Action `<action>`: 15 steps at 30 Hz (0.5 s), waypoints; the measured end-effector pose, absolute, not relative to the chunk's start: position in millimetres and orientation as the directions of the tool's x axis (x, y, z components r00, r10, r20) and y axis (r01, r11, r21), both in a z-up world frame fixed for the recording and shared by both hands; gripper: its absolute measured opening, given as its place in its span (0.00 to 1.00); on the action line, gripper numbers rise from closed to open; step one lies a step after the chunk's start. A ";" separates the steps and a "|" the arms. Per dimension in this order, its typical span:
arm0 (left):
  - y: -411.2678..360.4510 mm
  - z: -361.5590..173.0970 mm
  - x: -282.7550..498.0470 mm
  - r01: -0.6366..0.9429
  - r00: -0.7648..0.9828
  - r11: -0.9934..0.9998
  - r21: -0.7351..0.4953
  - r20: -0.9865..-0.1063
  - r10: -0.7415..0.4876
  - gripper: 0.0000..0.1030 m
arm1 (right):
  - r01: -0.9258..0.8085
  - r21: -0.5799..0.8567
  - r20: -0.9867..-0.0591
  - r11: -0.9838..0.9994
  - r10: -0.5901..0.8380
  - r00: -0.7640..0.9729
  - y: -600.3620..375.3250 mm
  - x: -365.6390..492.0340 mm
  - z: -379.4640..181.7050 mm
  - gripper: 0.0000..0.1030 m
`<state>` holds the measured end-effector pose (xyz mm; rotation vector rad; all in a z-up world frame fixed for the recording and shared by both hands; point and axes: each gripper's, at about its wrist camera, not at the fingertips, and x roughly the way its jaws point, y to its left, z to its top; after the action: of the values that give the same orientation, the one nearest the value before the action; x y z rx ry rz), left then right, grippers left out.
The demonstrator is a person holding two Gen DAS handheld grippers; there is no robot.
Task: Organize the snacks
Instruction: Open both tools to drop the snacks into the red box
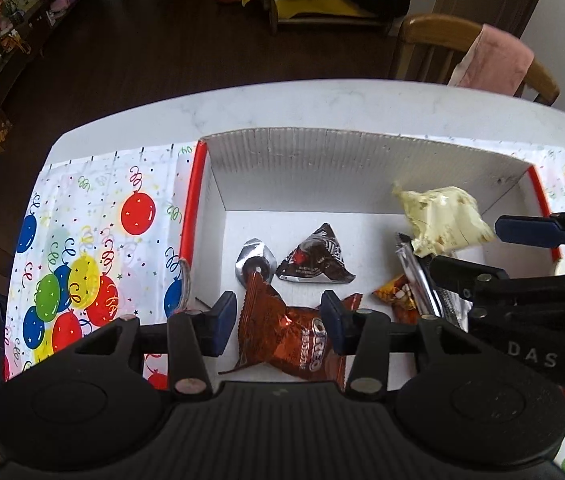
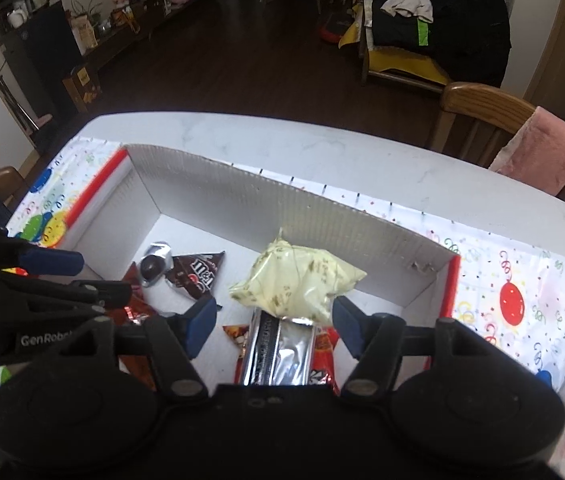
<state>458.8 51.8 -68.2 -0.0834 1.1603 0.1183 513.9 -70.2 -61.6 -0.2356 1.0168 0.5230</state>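
Note:
A white cardboard box [image 1: 322, 168] [image 2: 282, 208] with red rims holds the snacks. My left gripper [image 1: 279, 320] stands open over its near side, and a brown Oreo packet [image 1: 282, 340] lies between the pads with a gap on each side. My right gripper [image 2: 274, 320] [image 1: 478, 248] is open too. A pale yellow packet [image 2: 298, 284] [image 1: 442, 216] sits just ahead of its fingers, on top of a silver packet [image 2: 278, 352] [image 1: 418, 276]. A brown M&M's packet [image 1: 314, 260] [image 2: 198, 276] and a small foil sweet [image 1: 254, 264] [image 2: 154, 264] lie mid-box. The left gripper [image 2: 82, 278] also shows in the right wrist view.
A red-orange packet [image 2: 322, 364] [image 1: 396, 296] lies under the silver one. The box rests on a balloon-print cloth [image 1: 82, 248] [image 2: 522, 300] over a white marble table [image 1: 282, 108]. A wooden chair [image 2: 482, 108] with a pink cloth [image 1: 494, 60] stands at the far right edge.

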 end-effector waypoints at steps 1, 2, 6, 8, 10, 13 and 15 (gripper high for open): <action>52.0 -65.2 455.0 -0.137 0.403 0.991 -0.011 -0.914 0.045 0.44 | -0.518 0.055 -0.852 0.854 0.311 0.422 -72.3 510.5 -57.6 0.62; 52.2 -61.9 450.7 -0.135 0.413 0.991 -0.019 -0.910 0.039 0.44 | -0.516 0.060 -0.847 0.855 0.317 0.427 -74.4 506.7 -53.4 0.63; 52.2 -47.9 432.2 -0.123 0.457 0.992 -0.040 -0.889 0.021 0.44 | -0.531 0.076 -0.826 0.844 0.351 0.441 -81.2 487.7 -36.0 0.66; 52.2 -40.5 421.5 -0.120 0.479 0.991 -0.051 -0.878 0.013 0.48 | -0.540 0.074 -0.817 0.838 0.362 0.449 -83.8 475.1 -26.9 0.66; 52.4 -32.4 409.7 -0.116 0.504 0.991 -0.067 -0.864 0.001 0.51 | -0.544 0.080 -0.806 0.835 0.376 0.458 -87.8 462.3 -18.6 0.72; 52.0 -20.8 390.5 -0.099 0.536 0.992 -0.081 -0.844 -0.015 0.52 | -0.545 0.087 -0.786 0.834 0.394 0.477 -94.3 442.0 -6.7 0.73; 51.3 -13.2 376.4 -0.084 0.557 0.993 -0.087 -0.830 -0.026 0.52 | -0.541 0.093 -0.774 0.836 0.403 0.489 -97.9 428.3 0.6 0.74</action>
<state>376.4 51.3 -13.2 -0.1221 0.9801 0.0348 428.3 -97.9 0.6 -0.1711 0.8906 0.5767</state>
